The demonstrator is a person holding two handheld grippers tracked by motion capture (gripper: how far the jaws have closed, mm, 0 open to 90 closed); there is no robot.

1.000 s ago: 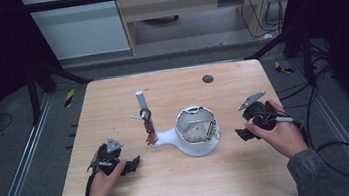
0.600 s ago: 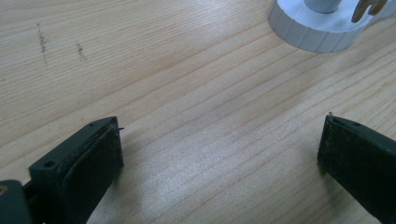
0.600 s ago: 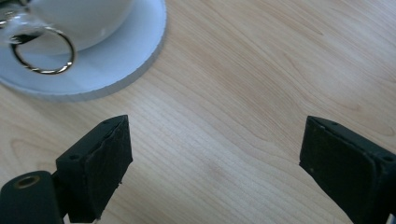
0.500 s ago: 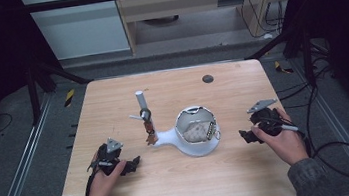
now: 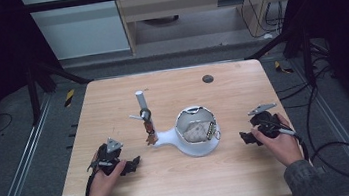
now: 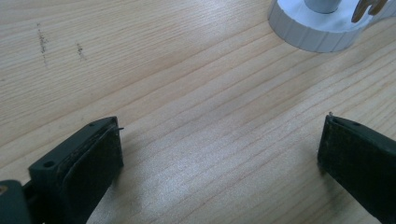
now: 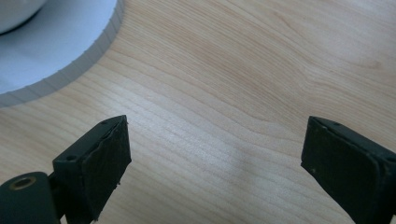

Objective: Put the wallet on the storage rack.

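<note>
A white lamp-like stand (image 5: 196, 150) lies mid-table; its round shade (image 5: 196, 128) faces up with a pale crumpled lump (image 5: 194, 133) inside. A thin upright post (image 5: 141, 102) at its left end carries a clip and small brown pieces (image 5: 150, 133). My left gripper (image 5: 131, 164) rests on the wood at the near left, open and empty, jaws pointing right toward the stand's round foot (image 6: 317, 32). My right gripper (image 5: 246, 138) sits low at the right, jaws pointing left toward the white base (image 7: 56, 51). Its jaws have just been opening and nothing is between them.
The wooden table (image 5: 112, 100) has a small dark round spot (image 5: 207, 79) near its far edge. Black frame bars and cables surround it; a cable (image 5: 341, 158) trails from the right gripper over the right edge.
My right hand has come down and a little nearer, bringing its gripper close to the tabletop beside the stand. The left hand and the stand have kept still.
</note>
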